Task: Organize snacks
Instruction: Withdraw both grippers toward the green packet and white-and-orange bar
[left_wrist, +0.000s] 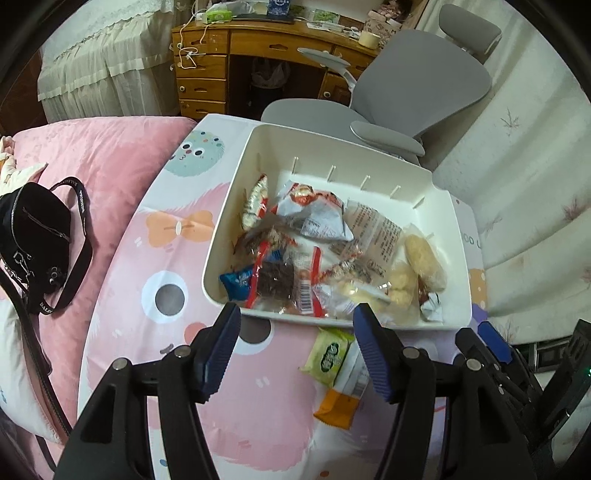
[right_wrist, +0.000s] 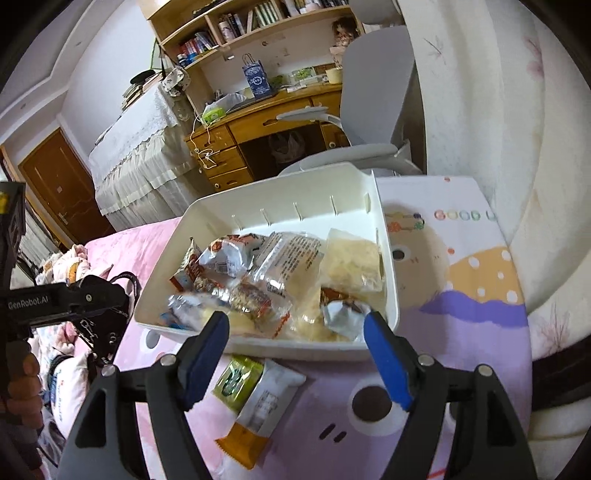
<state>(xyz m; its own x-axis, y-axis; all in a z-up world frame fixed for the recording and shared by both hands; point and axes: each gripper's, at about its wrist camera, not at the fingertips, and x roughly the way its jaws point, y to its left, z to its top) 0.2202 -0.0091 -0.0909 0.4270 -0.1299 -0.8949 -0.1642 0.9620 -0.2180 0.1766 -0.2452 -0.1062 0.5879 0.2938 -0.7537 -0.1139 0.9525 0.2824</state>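
Both tools (left_wrist: 295, 347) (right_wrist: 295, 354) gape empty above two packets (right_wrist: 255, 395) outside bin's near rim (right_wrist: 295, 349).

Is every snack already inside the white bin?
No, a green packet and a white-and-orange packet lie outside the white bin.

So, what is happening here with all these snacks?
A person is tidying snacks with a gripper in each hand. Most packets already lie in the white bin on the cartoon-print sheet. Two are still outside, just in front of it: a green packet and a white and orange packet. The left gripper and the right gripper both hover above these two with fingers apart and nothing held, so neither packet is picked up yet.
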